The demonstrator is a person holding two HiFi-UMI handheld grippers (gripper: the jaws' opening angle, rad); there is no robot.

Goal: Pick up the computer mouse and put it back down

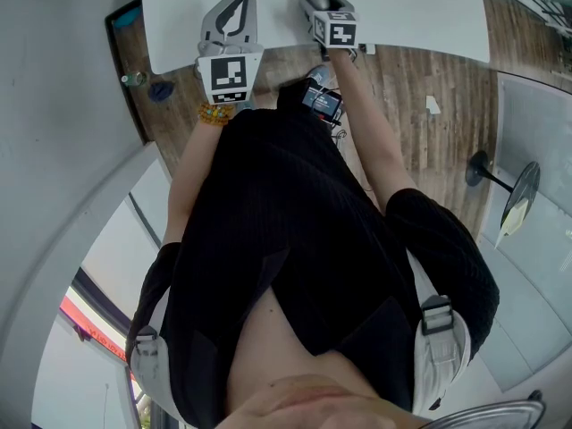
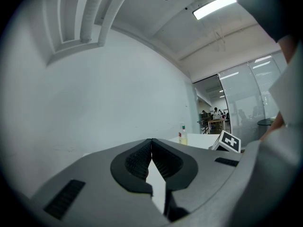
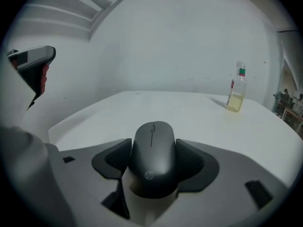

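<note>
looks like the grab is done: right gripper (image 3: 152, 167) is squeezing the mouse (image 3: 152, 145) at the lower middle of its view, over the table (image 3: 203, 119), left gripper (image 2: 151, 161) is pinched together on nothing, so setting it back down is what's left

— What is carrying everything?
— A white table (image 3: 199, 115), which is standing on a wood floor (image 1: 420, 79).
— What is sitting on it?
— A bottle (image 3: 236, 94) is standing upright at 2 o'clock from the mouse (image 3: 153, 157), well apart.
— Is the mouse resting on the top?
— It is showing at 6 o'clock, but I cannot tell if it is touching.
</note>
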